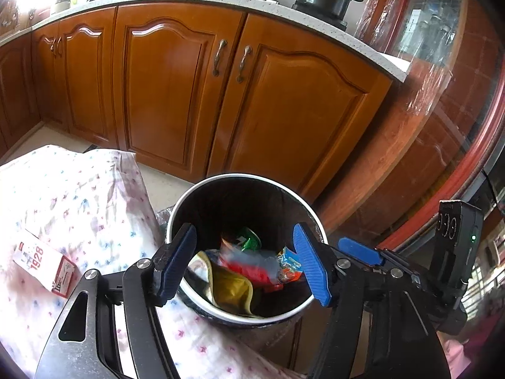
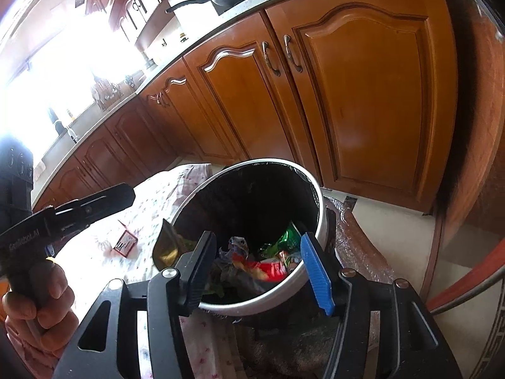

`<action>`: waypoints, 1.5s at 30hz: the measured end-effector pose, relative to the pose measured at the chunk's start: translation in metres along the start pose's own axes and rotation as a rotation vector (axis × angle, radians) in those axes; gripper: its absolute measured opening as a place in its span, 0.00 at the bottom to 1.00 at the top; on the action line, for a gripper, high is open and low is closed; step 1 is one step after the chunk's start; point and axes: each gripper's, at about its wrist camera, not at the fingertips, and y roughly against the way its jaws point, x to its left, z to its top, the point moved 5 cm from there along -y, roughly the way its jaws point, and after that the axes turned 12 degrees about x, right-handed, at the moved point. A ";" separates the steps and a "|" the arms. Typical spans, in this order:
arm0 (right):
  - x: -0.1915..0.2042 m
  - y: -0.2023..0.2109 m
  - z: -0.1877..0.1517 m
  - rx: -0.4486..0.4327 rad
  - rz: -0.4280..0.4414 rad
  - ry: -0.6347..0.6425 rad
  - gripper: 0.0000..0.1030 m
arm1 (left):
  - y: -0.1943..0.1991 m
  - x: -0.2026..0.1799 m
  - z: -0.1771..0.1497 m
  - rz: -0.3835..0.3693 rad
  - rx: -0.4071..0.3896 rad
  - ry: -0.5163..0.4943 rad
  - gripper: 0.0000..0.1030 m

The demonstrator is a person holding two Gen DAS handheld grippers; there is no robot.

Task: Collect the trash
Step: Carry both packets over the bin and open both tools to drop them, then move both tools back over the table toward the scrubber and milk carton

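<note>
Left claw [image 1: 246,268] agape, trash [image 1: 249,265] below (inside bin [image 1: 189,195]), untouched

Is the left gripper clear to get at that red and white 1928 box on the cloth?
Probably yes. The box lies alone on the floral cloth, with nothing on it. The left gripper is open and empty over the bin, beside the cloth.

Both tongs hang over the open mouth of the trash bin [image 1: 189,195], and its upper part is free, because the wrappers [image 1: 252,265] lie low inside. The left tongs [image 1: 246,265] and the right tongs [image 2: 258,268] stand close side by side. The cabinet doors [image 1: 176,88] close the way behind the bin. To the left, the cloth-covered surface [image 1: 79,195] carries only a small red-and-white box [image 1: 44,263].
</note>
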 end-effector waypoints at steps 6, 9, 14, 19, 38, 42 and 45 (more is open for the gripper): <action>0.014 0.011 -0.011 -0.018 0.021 0.009 0.65 | 0.015 0.007 -0.011 0.010 -0.023 0.021 0.64; 0.025 0.013 -0.018 -0.026 0.036 0.018 0.71 | 0.021 0.018 -0.025 0.024 -0.025 0.044 0.64; 0.046 0.011 -0.023 -0.034 0.072 0.034 0.78 | 0.030 0.048 -0.057 0.039 -0.013 0.119 0.65; 0.077 0.003 -0.028 -0.034 0.116 0.069 0.82 | 0.043 0.079 -0.086 0.062 -0.012 0.189 0.65; 0.175 -0.056 -0.039 0.066 0.197 0.292 0.83 | 0.093 0.189 -0.140 0.174 -0.062 0.386 0.65; 0.186 -0.073 -0.038 0.089 0.205 0.320 0.83 | 0.095 0.205 -0.141 0.191 -0.066 0.412 0.65; 0.192 -0.085 -0.036 0.107 0.205 0.343 0.83 | 0.096 0.218 -0.140 0.209 -0.068 0.426 0.65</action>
